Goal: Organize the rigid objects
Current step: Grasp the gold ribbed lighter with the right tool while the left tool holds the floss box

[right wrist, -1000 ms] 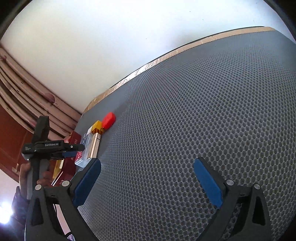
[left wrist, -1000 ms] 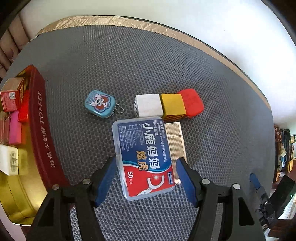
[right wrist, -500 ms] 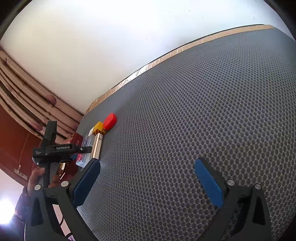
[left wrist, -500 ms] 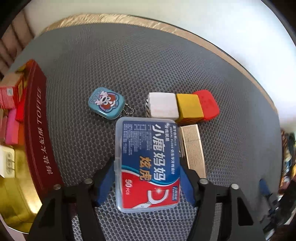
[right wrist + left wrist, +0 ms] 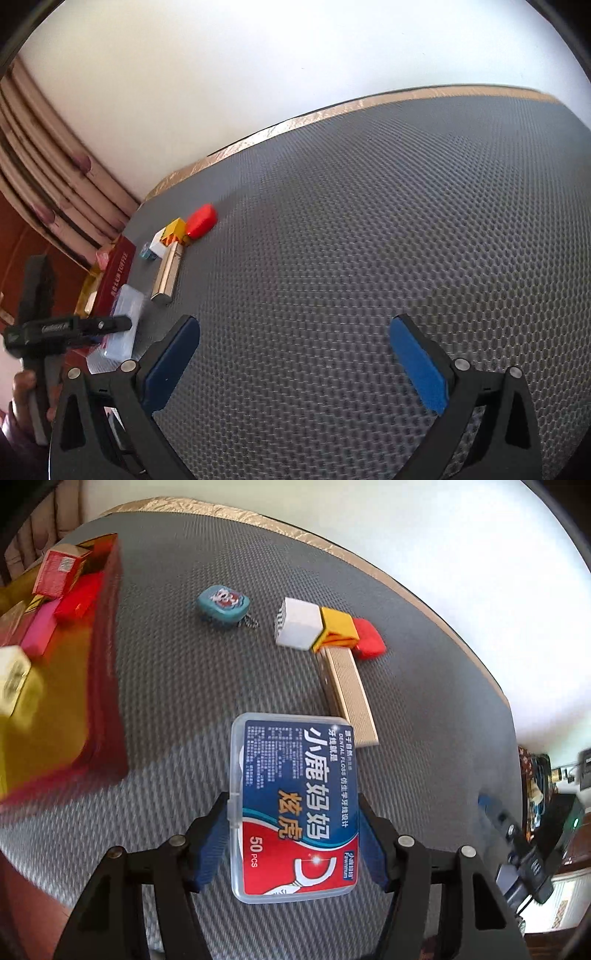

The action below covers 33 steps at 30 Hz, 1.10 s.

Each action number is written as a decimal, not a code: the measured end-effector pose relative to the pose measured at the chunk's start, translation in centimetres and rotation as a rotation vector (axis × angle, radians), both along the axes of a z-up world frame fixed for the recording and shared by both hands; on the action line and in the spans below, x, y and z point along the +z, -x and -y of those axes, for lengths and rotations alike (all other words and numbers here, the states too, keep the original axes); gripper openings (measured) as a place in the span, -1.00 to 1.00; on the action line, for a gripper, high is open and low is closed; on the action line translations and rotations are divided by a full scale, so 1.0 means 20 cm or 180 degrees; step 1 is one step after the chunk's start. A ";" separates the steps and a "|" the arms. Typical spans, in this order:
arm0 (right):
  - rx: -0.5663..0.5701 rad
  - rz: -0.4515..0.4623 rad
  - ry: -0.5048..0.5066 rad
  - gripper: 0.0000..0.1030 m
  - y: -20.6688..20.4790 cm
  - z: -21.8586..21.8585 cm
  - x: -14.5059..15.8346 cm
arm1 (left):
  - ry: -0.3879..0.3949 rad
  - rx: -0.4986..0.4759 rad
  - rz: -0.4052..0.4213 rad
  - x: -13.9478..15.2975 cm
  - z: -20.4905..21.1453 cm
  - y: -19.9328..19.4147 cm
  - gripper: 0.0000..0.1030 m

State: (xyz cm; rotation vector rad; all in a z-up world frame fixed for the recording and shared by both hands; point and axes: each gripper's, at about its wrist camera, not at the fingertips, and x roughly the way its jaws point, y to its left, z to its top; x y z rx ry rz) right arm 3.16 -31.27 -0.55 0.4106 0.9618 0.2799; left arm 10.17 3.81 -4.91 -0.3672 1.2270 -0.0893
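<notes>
Floss box: clear plastic dental floss box (image 5: pixel 293 808) with a blue and red label, held between the pads of the left gripper (image 5: pixel 293 834), label up, clear of the grey mat (image 5: pixel 184 686).
Left gripper: clamped on the long sides of the floss box; the jaws have just closed a little, with the box between them. Blue pads press on both edges.
Right gripper: right gripper (image 5: pixel 295 365) stands wide apart over bare mat, nothing between the jaws.
Position of box: off the group it lay against, now apart from the beige ribbed case (image 5: pixel 349 694), which stays on the mat. In the right wrist view the box hangs just beside the red toffee tin (image 5: pixel 117 275).
Tin: red-walled, gold inside, at the left edge; blurred in the left wrist view. It already holds a red carton (image 5: pixel 59 572), a pink block (image 5: pixel 38 631) and a white block (image 5: pixel 11 679).
Left on mat: teal keychain tin (image 5: pixel 223 603), white cube (image 5: pixel 297 624), yellow block (image 5: pixel 338 627), red case (image 5: pixel 367 637), beige ribbed case.
Step in hand: judged to be the carry of the floss box toward the tin.
Next move: likely needs the box brought over the gold interior, lowered into a free patch, then let go.
Risk: smooth plastic could slip; the box is long, so it may catch the tin wall.
</notes>
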 end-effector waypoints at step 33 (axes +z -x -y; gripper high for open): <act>0.1177 0.0068 0.1111 -0.46 -0.35 -1.02 -0.08 | 0.0124 0.0091 0.0012 0.04 -0.09 0.25 0.26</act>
